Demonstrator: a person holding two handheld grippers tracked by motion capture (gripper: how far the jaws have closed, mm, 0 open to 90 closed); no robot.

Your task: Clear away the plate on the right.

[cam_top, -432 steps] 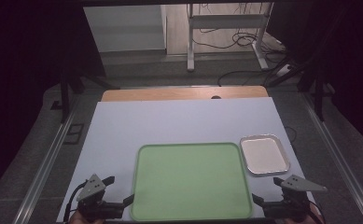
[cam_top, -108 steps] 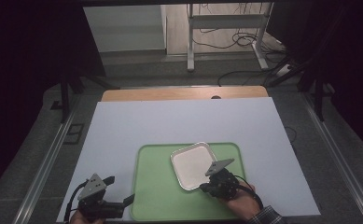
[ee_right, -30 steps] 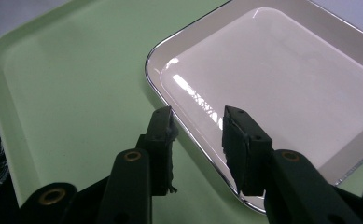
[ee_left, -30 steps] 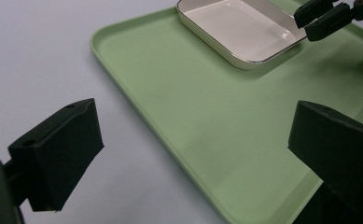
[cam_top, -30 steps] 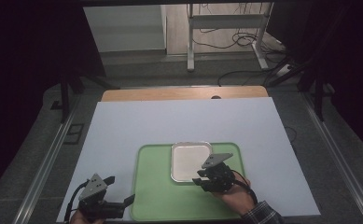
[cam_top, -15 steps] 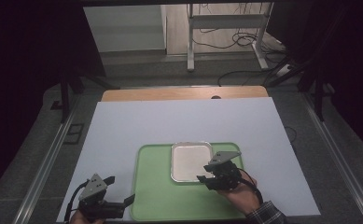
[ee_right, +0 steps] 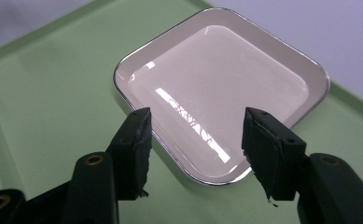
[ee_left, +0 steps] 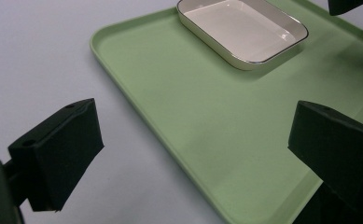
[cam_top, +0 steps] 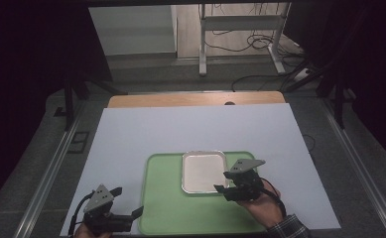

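Your R gripper (ee_right: 193,154): jaws just opened, spread clear of dish (ee_right: 221,88) resting on green tray (ee_right: 53,93); L gripper (ee_left: 193,154) jaws spread, empty

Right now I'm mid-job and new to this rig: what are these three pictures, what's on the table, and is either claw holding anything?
A person holds a two-jaw claw in each hand. One camera looks down from above; the other two ride on the claws. On the white table lies a green tray with a shallow beige dish resting on it. The right claw hovers at the dish's near edge; its jaws have just been opening and grip nothing. The left claw waits open at the tray's left edge, empty.
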